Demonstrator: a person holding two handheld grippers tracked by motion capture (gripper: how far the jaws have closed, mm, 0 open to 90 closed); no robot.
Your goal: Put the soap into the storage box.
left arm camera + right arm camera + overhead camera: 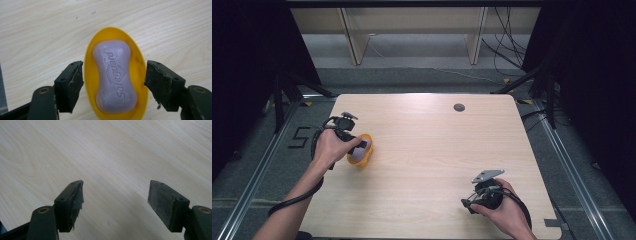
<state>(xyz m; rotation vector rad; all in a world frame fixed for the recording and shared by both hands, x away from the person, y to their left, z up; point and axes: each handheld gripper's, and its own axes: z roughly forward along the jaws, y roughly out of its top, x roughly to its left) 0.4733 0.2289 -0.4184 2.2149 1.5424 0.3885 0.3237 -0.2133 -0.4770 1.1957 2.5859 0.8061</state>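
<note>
A yellow oval soap dish (140,72) lies on the light wooden table (437,145) with a pale purple soap bar (115,77) in it. In the high view the dish (367,156) is at the table's left side. My left gripper (113,80) is open, with one jaw on each side of the dish, close to its rim. Its pads (75,85) stand just outside the dish walls. My right gripper (115,202) is open over bare wood with nothing between its jaws. In the high view this right gripper (473,202) is near the front right of the table.
A small round grey grommet (459,107) is set in the table near its far edge. Beyond the table are a wooden frame (357,40) and loose cables (507,50) on the floor. Dark curtains flank both sides.
</note>
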